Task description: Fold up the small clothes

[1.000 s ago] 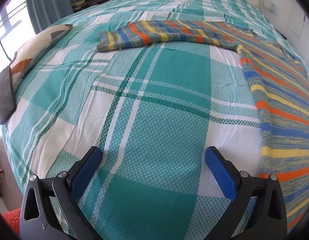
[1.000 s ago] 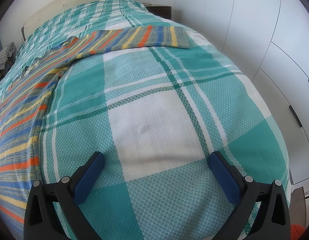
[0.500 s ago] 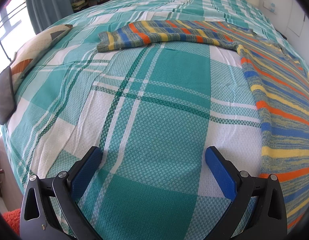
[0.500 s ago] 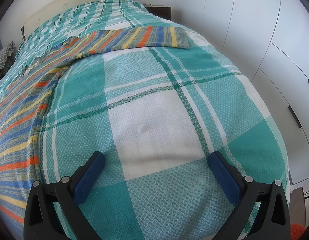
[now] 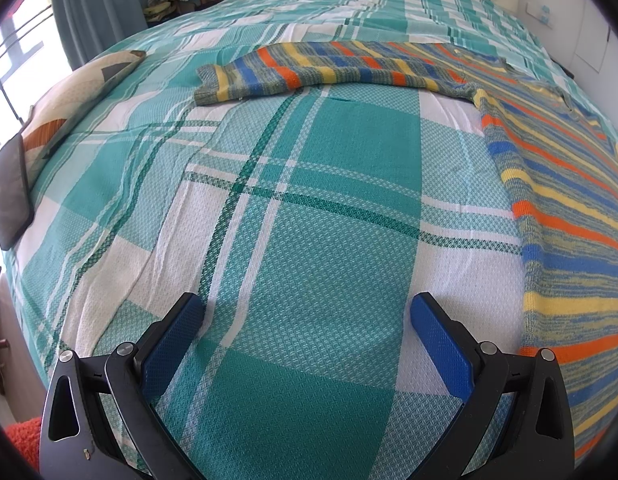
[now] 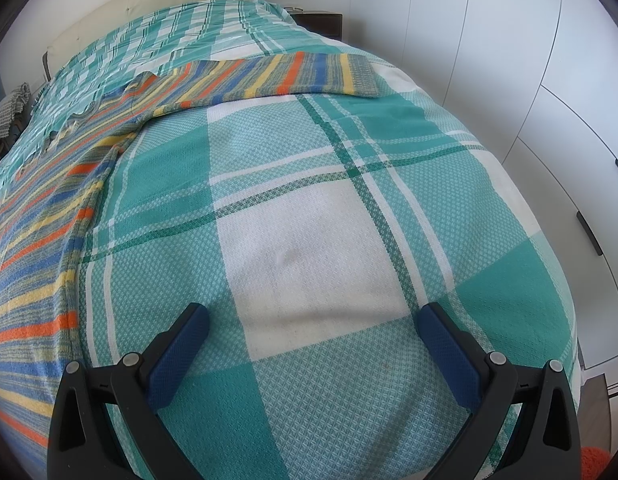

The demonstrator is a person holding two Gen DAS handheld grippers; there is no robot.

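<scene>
Both hand-held grippers, left (image 5: 307, 320) and right (image 6: 312, 330), are spread wide w/ nothing between the blue ribbed pads, hovering low over the bed (image 5: 317, 216), and basically nothing's budged vs a sec ago, so imo the folding hasn't started yet. Striped sweater (image 5: 569, 208) lies flat: body off to the right of the left hand-held gripper and left of the right one, w/ a sleeve (image 5: 333, 70) stretched straight across well ahead of each. It's soft fuzzy knit in orange/yellow/blue bands on a waffle-weave teal-and-white plaid bedspread, prob slides easy.
</scene>
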